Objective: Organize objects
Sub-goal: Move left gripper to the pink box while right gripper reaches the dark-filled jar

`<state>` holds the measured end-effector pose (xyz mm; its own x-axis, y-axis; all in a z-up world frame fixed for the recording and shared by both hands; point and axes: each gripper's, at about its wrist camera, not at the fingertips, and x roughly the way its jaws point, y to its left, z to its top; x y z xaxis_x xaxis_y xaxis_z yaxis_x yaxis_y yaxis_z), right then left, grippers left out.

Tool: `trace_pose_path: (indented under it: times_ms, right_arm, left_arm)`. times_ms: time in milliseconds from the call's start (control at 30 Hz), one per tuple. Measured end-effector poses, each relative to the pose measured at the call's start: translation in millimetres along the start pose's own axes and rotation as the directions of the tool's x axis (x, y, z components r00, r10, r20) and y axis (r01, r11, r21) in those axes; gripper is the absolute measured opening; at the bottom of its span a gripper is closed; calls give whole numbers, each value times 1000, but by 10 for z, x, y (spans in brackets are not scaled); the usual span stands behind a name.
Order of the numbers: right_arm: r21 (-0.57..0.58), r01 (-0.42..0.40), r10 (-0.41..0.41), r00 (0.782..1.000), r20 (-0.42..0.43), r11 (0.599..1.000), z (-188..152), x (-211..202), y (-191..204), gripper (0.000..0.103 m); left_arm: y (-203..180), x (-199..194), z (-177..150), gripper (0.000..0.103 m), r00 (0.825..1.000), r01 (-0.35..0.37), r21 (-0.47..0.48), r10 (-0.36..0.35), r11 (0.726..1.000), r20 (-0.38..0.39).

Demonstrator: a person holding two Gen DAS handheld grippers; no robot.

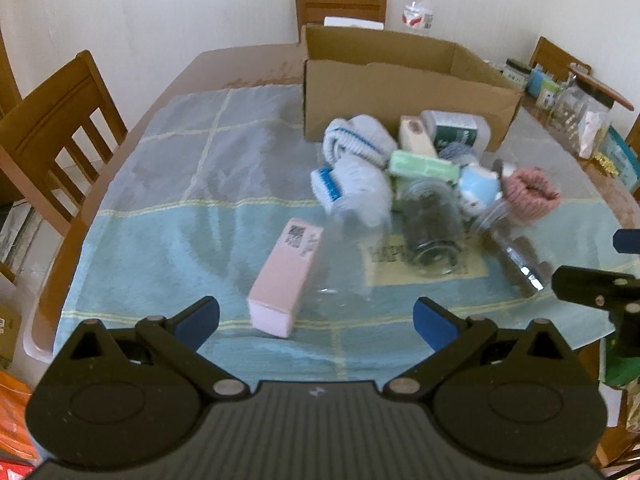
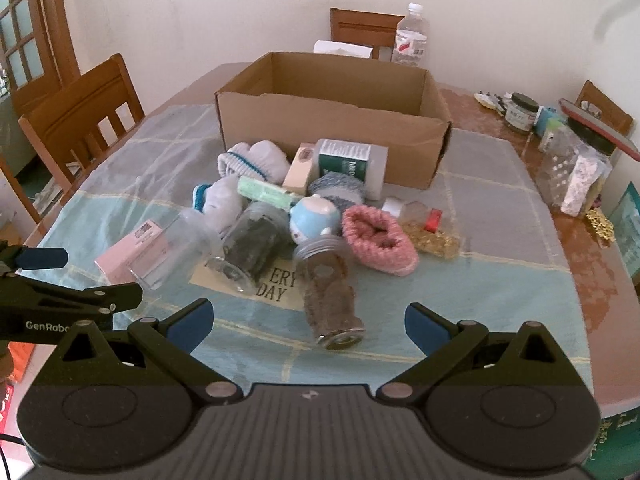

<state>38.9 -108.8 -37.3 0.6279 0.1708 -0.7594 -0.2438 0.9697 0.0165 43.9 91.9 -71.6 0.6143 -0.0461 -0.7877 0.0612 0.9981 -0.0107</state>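
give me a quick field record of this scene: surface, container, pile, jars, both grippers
surface: table with a blue-grey checked cloth
container: open cardboard box behind the pile, inside not visible
pile: socks, pink box, green box, pink knit piece, blue toy, all on the cloth
jars: three lying on their sides: clear jar, dark-filled jar, brown-filled jar
left gripper: jaws open, holding nothing
right gripper: jaws open, holding nothing
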Motion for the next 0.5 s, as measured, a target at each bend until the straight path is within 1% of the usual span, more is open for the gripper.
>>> trace_pose_path:
  times_ms: [133, 333, 500]
  right_arm:
    - [21, -8, 8, 1000, -8, 1000, -33, 91, 29, 103]
    - [63, 25, -24, 999, -23, 998, -76, 206, 9, 103]
    - [83, 46, -45, 999, -16, 995, -138, 261, -14, 103]
  left_arm:
    - [132, 104, -54, 102, 1000, -11, 1, 11, 1000, -24]
    - [293, 232, -119, 102, 998, -34, 30, 36, 999, -49]
    - [400, 383, -144, 102, 996, -51, 47, 54, 998, -71]
